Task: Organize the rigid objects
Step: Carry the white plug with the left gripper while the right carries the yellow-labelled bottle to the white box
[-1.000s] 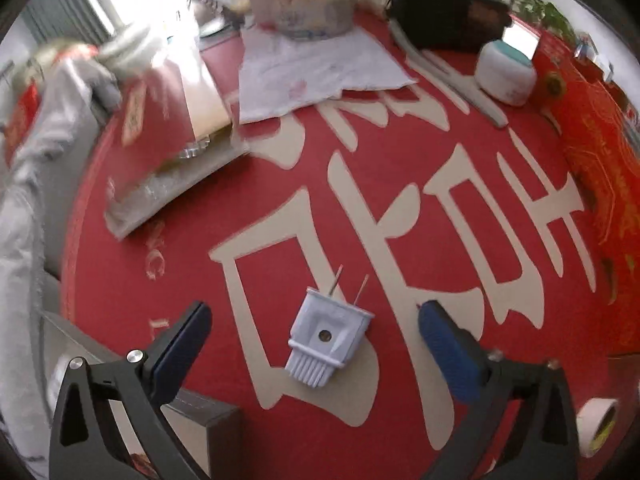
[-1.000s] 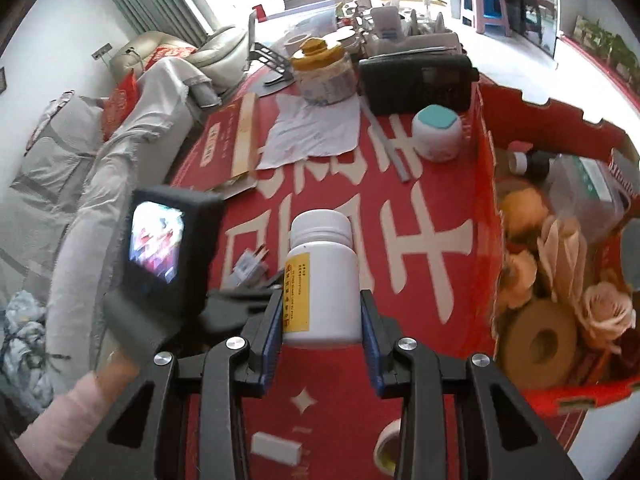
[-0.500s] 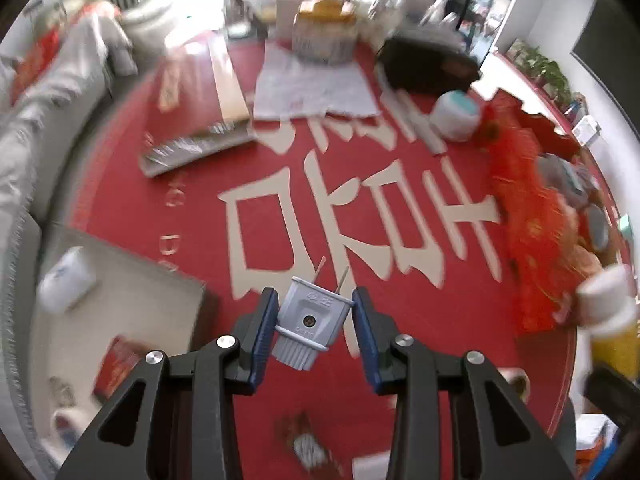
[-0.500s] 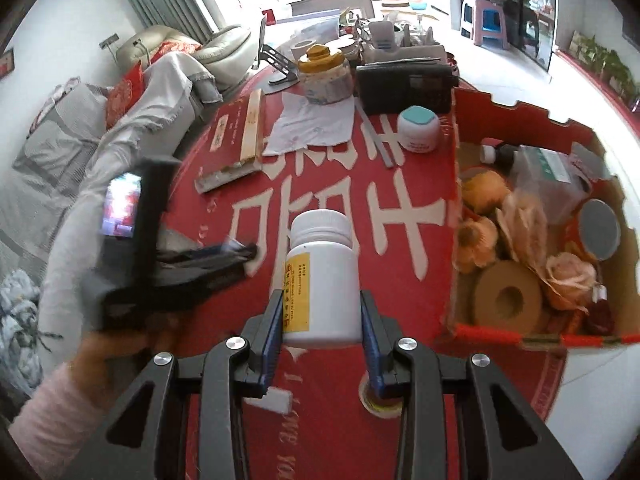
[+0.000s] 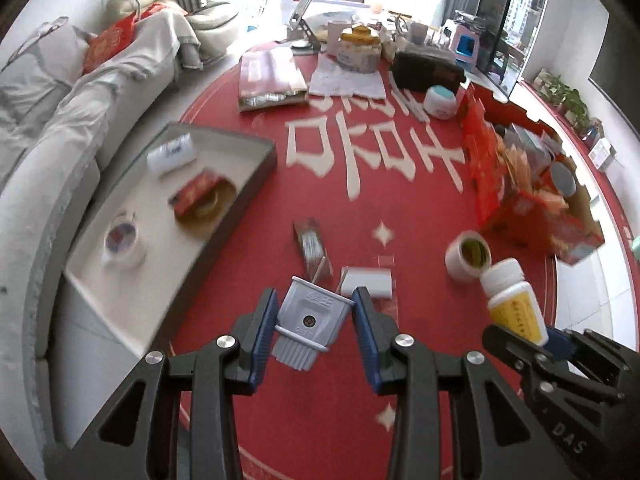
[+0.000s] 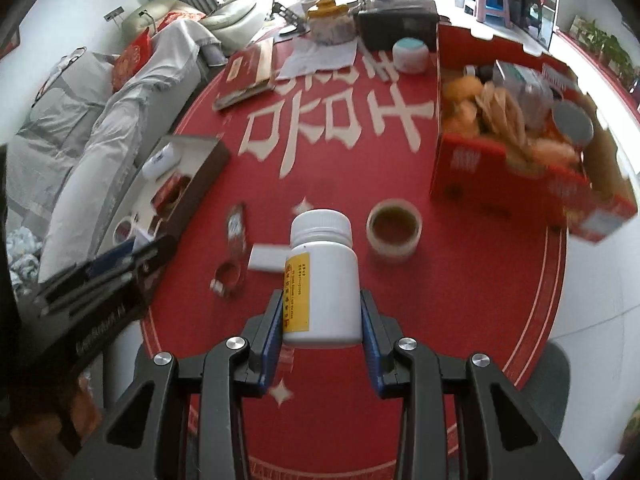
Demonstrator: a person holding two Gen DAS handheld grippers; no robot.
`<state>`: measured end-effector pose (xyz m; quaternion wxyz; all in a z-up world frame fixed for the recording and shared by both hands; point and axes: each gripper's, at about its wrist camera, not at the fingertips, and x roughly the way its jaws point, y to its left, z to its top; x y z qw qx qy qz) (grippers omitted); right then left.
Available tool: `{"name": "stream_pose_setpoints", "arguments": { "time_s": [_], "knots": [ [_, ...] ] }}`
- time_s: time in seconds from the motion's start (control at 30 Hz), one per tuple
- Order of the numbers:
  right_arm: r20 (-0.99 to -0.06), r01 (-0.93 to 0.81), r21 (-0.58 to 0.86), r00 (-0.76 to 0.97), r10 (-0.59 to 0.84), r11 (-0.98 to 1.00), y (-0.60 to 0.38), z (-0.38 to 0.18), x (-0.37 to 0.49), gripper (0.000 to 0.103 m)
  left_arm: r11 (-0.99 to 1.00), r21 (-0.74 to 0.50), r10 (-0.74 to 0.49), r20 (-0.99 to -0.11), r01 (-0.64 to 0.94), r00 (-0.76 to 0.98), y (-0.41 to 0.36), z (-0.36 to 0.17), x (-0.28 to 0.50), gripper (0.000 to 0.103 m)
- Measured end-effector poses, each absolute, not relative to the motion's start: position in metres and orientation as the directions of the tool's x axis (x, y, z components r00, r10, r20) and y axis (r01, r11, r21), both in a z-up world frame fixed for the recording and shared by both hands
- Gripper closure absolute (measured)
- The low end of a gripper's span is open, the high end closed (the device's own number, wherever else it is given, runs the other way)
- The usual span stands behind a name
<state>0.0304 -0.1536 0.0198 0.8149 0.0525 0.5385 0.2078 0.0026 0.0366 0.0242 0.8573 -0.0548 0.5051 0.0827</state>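
Observation:
My left gripper point(image 5: 314, 300) is shut on a grey two-pin plug point(image 5: 310, 320) and holds it above the red tablecloth, pins pointing away. My right gripper point(image 6: 322, 304) is shut on a white pill bottle point(image 6: 320, 272) with a yellow label, cap pointing forward. The same bottle point(image 5: 514, 304) and the right gripper point(image 5: 552, 340) show low on the right of the left wrist view. A grey-walled tray point(image 5: 256, 176) at the table's left edge holds a white case, a red box and a tape roll.
On the cloth below the grippers lie a tape roll point(image 6: 394, 232), a white block point(image 6: 266, 258), a foil packet point(image 6: 236, 224) and a metal ring point(image 6: 228, 276). A red carton point(image 6: 480, 168) of flowers and jars stands on the right. Books, paper and jars crowd the far side.
The left gripper closed on the plug, lifted it off the cloth and drew back towards the near edge. The right gripper also pulled back with the bottle still held.

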Motion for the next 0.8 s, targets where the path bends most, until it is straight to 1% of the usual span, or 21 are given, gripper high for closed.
{"name": "stream_pose_setpoints", "arguments": {
  "time_s": [0.17, 0.3, 0.5, 0.8],
  "knots": [
    [-0.86, -0.294, 0.317, 0.313, 0.404, 0.902, -0.146, 0.007, 0.0, 0.066, 0.985, 0.028, 0.107, -0.879, -0.173, 0.464, 0.025, 0.01, -0.025, 0.062],
    [-0.864, -0.301, 0.318, 0.299, 0.406, 0.899, -0.142, 0.001, -0.015, 0.066, 0.983, 0.039, 0.122, -0.869, -0.179, 0.48, 0.024, 0.011, -0.035, 0.062],
    [-0.867, -0.285, 0.319, 0.299, 0.4, 0.904, -0.145, 0.0, -0.016, 0.066, 0.975, 0.028, 0.133, -0.869, -0.22, 0.478, 0.034, 0.013, -0.038, 0.062],
    [-0.873, -0.285, 0.309, 0.294, 0.39, 0.907, -0.145, -0.002, -0.019, 0.066, 0.974, 0.028, 0.134, -0.872, -0.225, 0.471, 0.036, 0.01, -0.042, 0.062]
  ]
}}
